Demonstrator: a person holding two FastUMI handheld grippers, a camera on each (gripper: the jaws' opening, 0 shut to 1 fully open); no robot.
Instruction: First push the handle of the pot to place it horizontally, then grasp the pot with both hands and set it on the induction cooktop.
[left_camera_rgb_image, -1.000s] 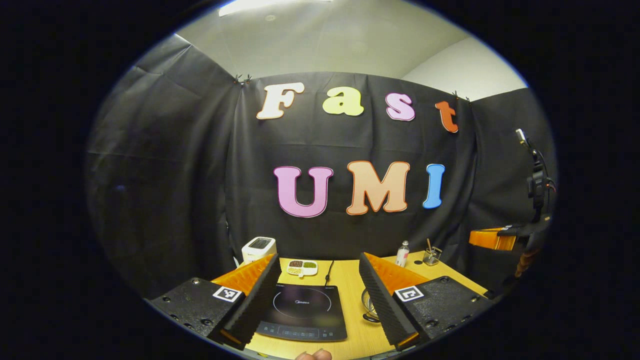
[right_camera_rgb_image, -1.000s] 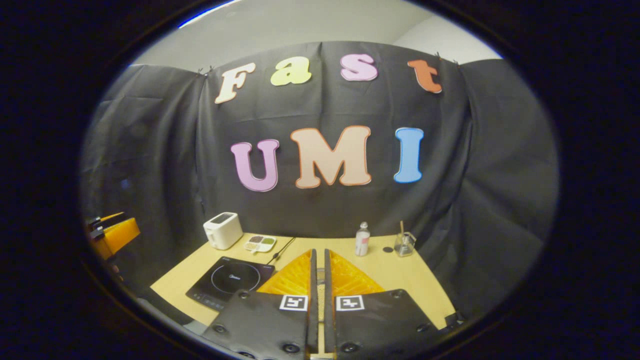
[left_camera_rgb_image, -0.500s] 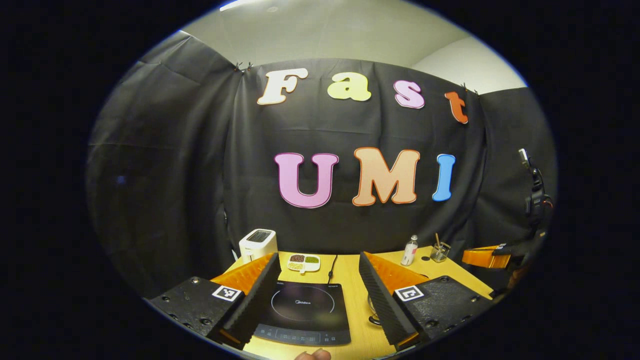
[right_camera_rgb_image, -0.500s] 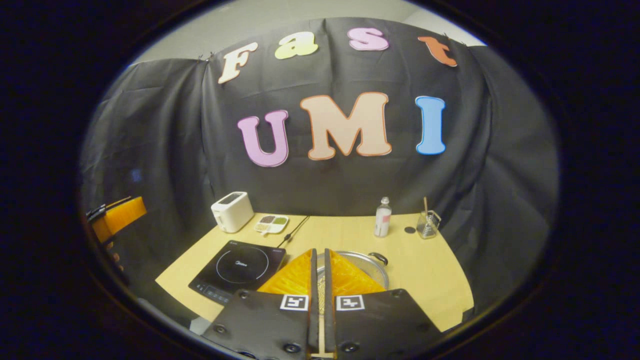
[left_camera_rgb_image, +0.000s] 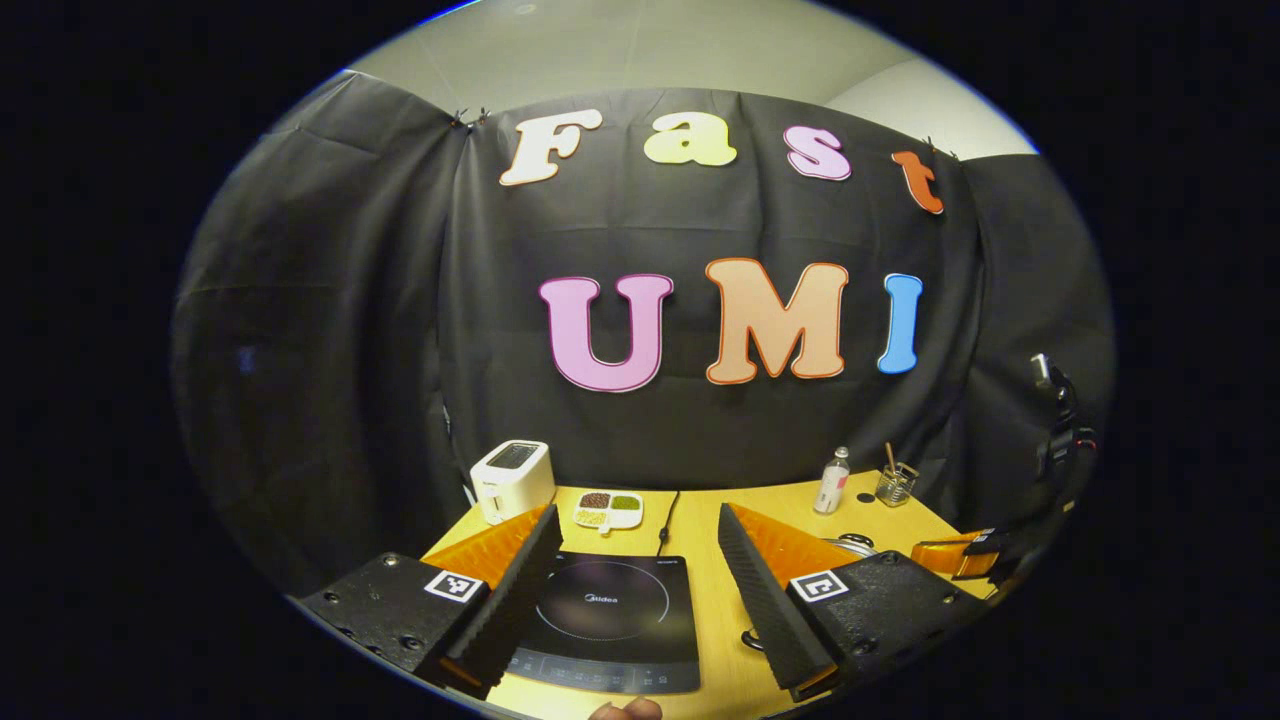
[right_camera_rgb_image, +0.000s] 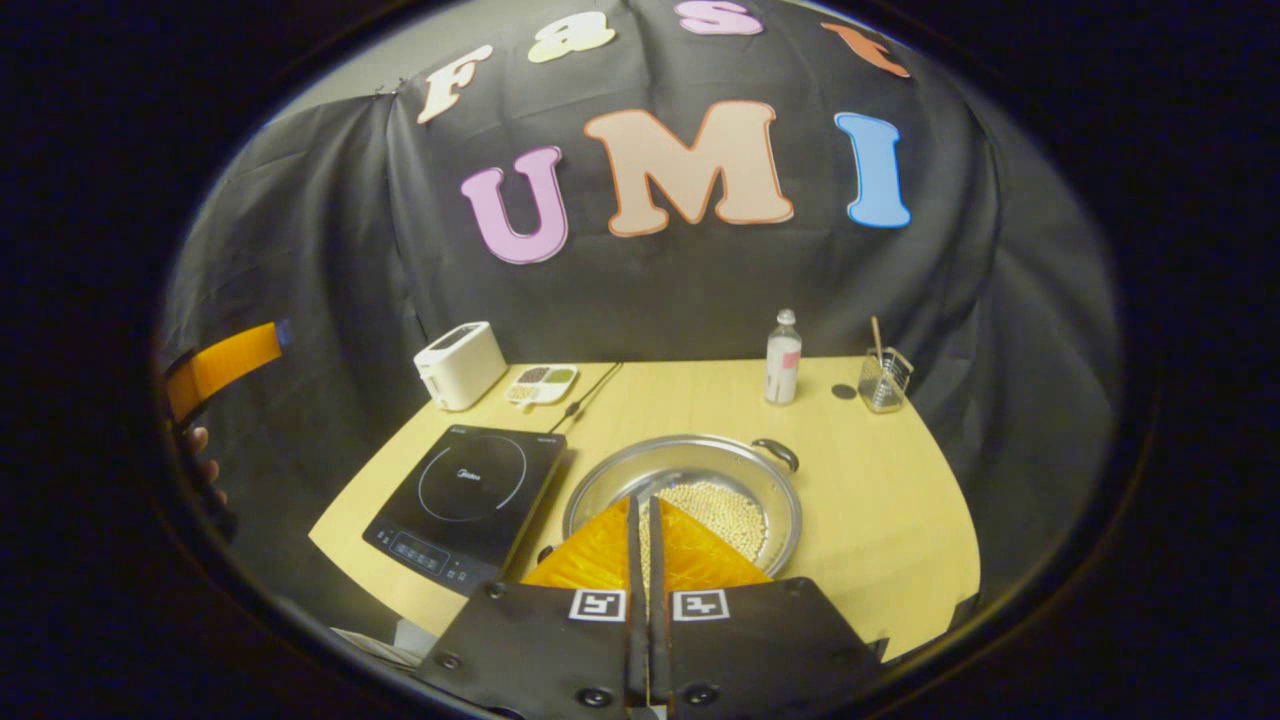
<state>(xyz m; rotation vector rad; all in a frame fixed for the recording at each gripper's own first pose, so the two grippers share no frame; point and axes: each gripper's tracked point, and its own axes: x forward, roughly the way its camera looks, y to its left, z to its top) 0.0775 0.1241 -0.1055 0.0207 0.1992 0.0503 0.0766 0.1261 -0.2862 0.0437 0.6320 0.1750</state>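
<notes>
A steel pot (right_camera_rgb_image: 690, 480) holding pale beans sits on the wooden table to the right of the black induction cooktop (right_camera_rgb_image: 465, 490). One black handle (right_camera_rgb_image: 778, 452) points to the far right and the other (right_camera_rgb_image: 545, 552) to the near left. My right gripper (right_camera_rgb_image: 641, 505) is shut with nothing in it, its tips over the pot's near rim. My left gripper (left_camera_rgb_image: 635, 508) stands open above the cooktop (left_camera_rgb_image: 610, 610), with the pot's rim (left_camera_rgb_image: 850, 545) and a handle (left_camera_rgb_image: 750, 638) just behind its right finger. The right gripper (left_camera_rgb_image: 955, 555) hangs at the right.
Along the back of the table stand a white toaster (right_camera_rgb_image: 458, 365), a divided dish of beans (right_camera_rgb_image: 541, 382), a small bottle (right_camera_rgb_image: 783, 355) and a glass jar with a stick (right_camera_rgb_image: 884, 378). A black cable (right_camera_rgb_image: 585, 395) runs from the cooktop to the wall.
The right gripper has tipped down and forward, bringing the whole pot into its view. It has also sunk lower in the left gripper view. The left gripper has stayed open over the cooktop.
</notes>
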